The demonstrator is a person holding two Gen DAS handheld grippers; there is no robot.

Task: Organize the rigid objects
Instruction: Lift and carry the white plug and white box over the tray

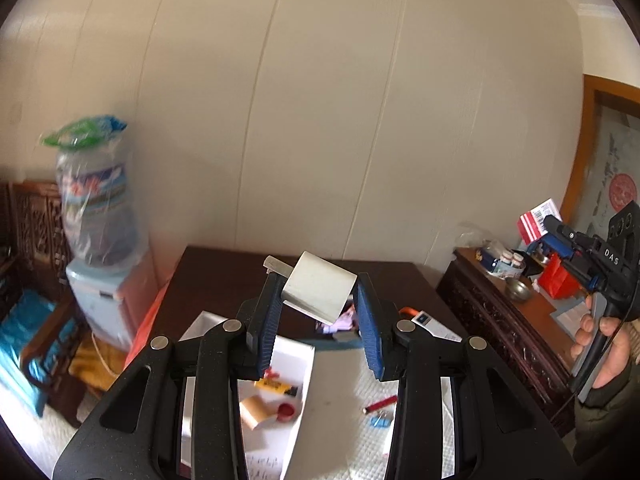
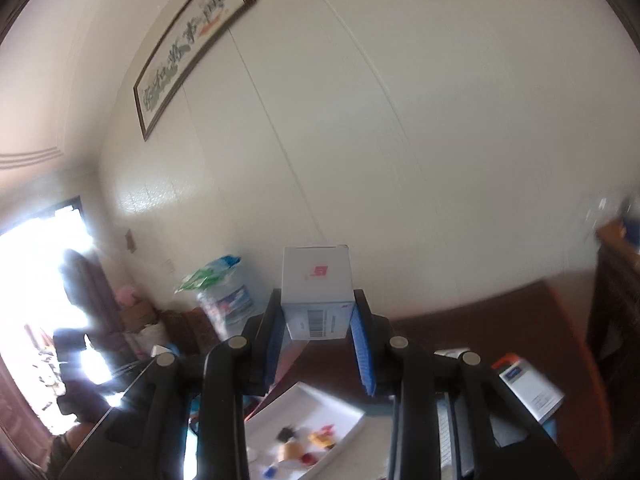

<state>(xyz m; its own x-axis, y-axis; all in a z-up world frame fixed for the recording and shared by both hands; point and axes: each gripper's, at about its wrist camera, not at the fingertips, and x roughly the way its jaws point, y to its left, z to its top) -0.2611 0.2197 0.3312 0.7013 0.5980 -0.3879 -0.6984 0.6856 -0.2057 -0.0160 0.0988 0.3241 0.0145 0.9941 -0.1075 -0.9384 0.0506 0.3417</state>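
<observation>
A dark brown desk carries the things. On its near part lies a white textured mat. A white tray lies at the left, with a red cap and a yellow tube in it. On the mat, to the right, lie a red pen and a blue clip.

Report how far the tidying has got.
Done: the white tray already holds small items, including a red cap and a yellow tube. In hand: the left gripper holds a white block aloft, the right gripper a barcoded box. Left: a red pen and blue clip lie loose on the mat.
</observation>
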